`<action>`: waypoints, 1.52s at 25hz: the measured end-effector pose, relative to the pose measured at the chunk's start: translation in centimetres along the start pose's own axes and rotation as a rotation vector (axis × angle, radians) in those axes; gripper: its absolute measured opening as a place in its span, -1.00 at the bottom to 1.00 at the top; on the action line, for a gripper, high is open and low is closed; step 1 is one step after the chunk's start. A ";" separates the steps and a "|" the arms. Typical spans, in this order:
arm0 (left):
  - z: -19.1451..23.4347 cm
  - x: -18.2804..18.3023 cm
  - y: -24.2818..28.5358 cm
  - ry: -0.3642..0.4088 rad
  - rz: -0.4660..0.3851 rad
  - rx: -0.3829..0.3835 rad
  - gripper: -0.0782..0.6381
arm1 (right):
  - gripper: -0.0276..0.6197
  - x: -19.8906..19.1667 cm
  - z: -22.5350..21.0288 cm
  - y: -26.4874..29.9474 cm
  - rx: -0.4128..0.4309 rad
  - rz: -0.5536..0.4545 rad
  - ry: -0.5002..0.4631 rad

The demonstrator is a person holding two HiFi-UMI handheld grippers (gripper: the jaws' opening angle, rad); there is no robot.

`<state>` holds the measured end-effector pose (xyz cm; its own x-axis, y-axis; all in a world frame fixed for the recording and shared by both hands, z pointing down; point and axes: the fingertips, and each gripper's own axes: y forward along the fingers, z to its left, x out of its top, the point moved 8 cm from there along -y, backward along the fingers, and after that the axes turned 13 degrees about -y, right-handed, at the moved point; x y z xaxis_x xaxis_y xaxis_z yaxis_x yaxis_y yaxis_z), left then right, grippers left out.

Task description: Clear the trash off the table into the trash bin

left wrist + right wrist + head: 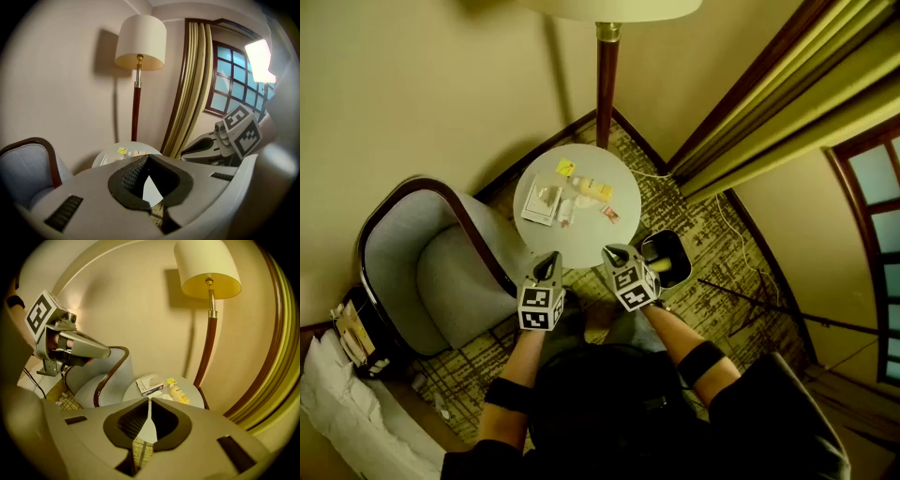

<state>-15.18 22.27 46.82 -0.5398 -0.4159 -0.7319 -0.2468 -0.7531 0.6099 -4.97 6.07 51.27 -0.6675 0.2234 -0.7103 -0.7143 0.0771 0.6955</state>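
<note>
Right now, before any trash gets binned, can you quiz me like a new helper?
1. True or false: a small yellow bottle lies on the round white table.
2. Where is the round black trash bin? A: on that table. B: on the patterned carpet beside it. C: under that table.
3. What tall thing stands behind the table?
Key: 1 true; 2 B; 3 the floor lamp with a cream shade and dark wooden pole.

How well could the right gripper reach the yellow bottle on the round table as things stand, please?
Probably yes: the right gripper hovers at the near edge of the table, aimed toward the yellow bottle, and nothing tall stands between. Its jaws, barely apart, must open wider first.
</note>
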 end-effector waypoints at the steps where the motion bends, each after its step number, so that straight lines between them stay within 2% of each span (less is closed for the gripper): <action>1: 0.0 0.0 0.6 -0.003 0.005 0.000 -0.78 | -0.80 -0.4 -0.5 0.7 -0.007 0.015 -0.002; 9: 1.4 -0.3 5.7 -0.027 0.049 0.006 -0.78 | -0.69 -4.7 -5.3 7.4 -0.014 0.141 -0.007; 11: 1.7 -0.1 7.0 -0.036 0.053 0.009 -0.78 | -0.53 -5.7 -6.6 9.0 -0.005 0.171 -0.004; 12: 1.8 0.0 7.7 -0.040 0.053 0.009 -0.78 | -0.52 -6.1 -7.2 9.8 0.001 0.183 -0.002; 16: 2.0 0.5 9.8 -0.051 0.052 0.004 -0.78 | -0.29 -7.8 -8.6 12.9 0.031 0.229 -0.009; 23: 1.2 0.2 13.4 -0.062 0.079 -0.036 -0.78 | -0.29 -12.1 -9.5 18.9 0.080 0.317 -0.029; 29: 1.5 -1.3 14.6 -0.068 0.085 -0.033 -0.78 | -0.29 -15.2 -10.0 22.4 0.103 0.354 -0.015; 35: 2.4 -2.3 14.4 -0.085 0.092 -0.013 -0.78 | -0.29 -15.7 -10.3 23.8 0.096 0.366 -0.020; 37: 2.6 -2.6 14.2 -0.089 0.095 -0.012 -0.78 | -0.42 -16.2 -10.3 24.4 0.100 0.373 0.007; 38: 2.7 -2.8 14.1 -0.090 0.097 -0.011 -0.78 | -0.42 -16.2 -10.2 24.4 0.108 0.378 0.018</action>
<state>-19.37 14.20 58.28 -0.6309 -0.4402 -0.6389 -0.1813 -0.7170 0.6731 -13.75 -5.62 78.68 -0.8838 0.2385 -0.4026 -0.3914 0.0945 0.9153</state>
